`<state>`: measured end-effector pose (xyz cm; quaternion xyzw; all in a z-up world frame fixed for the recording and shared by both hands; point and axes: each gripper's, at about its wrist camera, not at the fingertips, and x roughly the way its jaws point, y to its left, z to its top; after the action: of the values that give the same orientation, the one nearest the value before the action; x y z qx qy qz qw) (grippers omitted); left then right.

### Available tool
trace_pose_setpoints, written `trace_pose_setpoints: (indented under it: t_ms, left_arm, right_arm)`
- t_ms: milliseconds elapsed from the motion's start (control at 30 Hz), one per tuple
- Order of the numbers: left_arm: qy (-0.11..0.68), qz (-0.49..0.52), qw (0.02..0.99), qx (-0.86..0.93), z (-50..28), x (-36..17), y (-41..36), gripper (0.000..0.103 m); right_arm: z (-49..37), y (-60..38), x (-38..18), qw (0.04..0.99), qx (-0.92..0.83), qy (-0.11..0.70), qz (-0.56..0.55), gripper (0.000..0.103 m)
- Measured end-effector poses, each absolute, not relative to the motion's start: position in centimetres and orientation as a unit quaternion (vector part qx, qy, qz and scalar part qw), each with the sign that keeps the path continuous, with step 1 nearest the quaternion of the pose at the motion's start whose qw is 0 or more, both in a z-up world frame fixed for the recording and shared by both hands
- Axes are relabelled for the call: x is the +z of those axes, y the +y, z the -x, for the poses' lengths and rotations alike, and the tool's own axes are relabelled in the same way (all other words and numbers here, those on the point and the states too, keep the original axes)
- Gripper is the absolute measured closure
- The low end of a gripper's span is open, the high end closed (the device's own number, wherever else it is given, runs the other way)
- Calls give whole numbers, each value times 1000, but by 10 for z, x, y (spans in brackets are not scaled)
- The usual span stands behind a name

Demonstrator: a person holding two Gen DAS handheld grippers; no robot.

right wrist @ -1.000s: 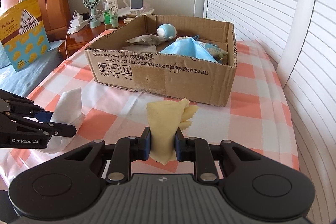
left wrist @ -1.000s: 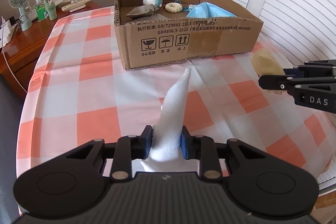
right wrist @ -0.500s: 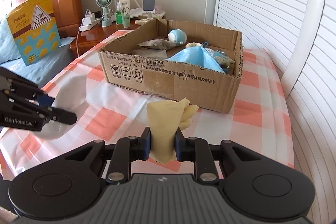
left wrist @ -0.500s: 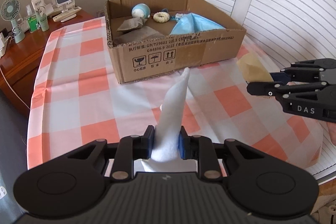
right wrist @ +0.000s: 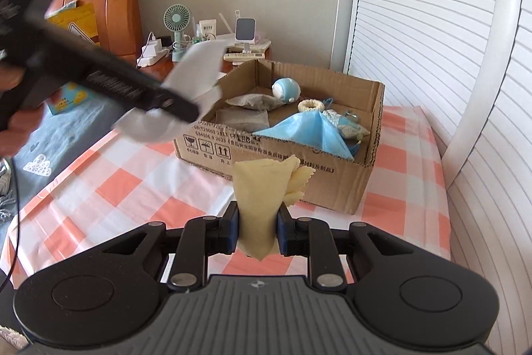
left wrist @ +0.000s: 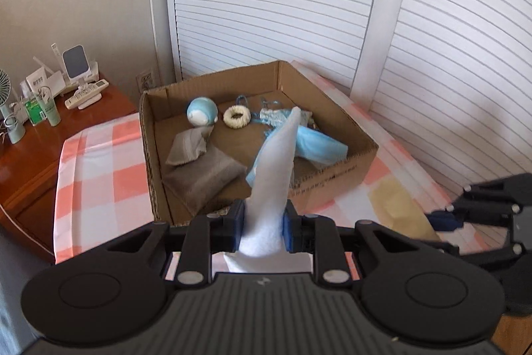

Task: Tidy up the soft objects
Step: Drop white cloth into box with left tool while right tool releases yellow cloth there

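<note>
A: What's on the left side?

B: The left gripper (left wrist: 262, 227) has its jaws pinched onto a white cloth (left wrist: 274, 175), which stands up between the blue pads in a long point. In the right wrist view that gripper (right wrist: 186, 112) hangs in the air above the near left corner of the cardboard box (right wrist: 332, 168), the white cloth (right wrist: 196, 72) bunched around its tip.

A: And the box itself?

B: It sits on the checked tablecloth (right wrist: 109, 192). Inside lie grey pouches (left wrist: 199, 168), a blue and white ball toy (left wrist: 201, 112), a cream ring (left wrist: 236, 117) and a blue face mask (left wrist: 316, 145).

A: The right side?

B: The right gripper (right wrist: 256, 228) is closed narrow on a yellow cloth (right wrist: 262, 192), held upright just in front of the box's near wall, above the tablecloth. From the left wrist view the yellow cloth (left wrist: 395, 205) shows beside the box
</note>
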<state>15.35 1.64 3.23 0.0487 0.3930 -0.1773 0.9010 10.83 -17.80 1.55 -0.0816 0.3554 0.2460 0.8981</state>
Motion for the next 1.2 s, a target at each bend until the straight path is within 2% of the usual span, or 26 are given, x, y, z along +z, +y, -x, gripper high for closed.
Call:
trace_pose_setpoints:
  t_ms: [233,300,333,367,400,433,467,767,1000,1200]
  left_arm:
    - [392,-46,905,-157,-233,35,-3,81]
    - [398,-38,904,-153,-254,33,-8,77]
    - [396,-35,905,-149,-263,32,-11,69]
    - [393,-33,908,-143,-270,31,-13,49]
    - [388,-33,910,-140,-276,30,-15,36]
    - [384,-34,913,-135,-282,29,-18,16]
    - [380,-32,916,-126,-286,28,-19,12]
    - [376,-35,919,-112,-264,22,-14,9]
    - [396,-68,909,-109,-220,15,-8,8]
    - [369,-60,922,-99,-169,23,3,3]
  right_arm:
    - [-103,-187,24,904,239,345,77,77]
    - [-102,-191,27,907,235,341,75,77]
    - [-102,-193,28,908,234,339,73,77]
    - [-101,-195,29,909,232,338,72,77]
    - [-101,-196,30,910,230,336,72,77]
    - [-102,-198,30,911,228,336,71,77]
    - [-102,-199,31,912,227,335,70,77]
    - [-114,-200,24,909,226,345,62,77]
    - [-127,-196,28,909,228,344,60,77]
    - [-160,-189,38,912,225,338,64,77]
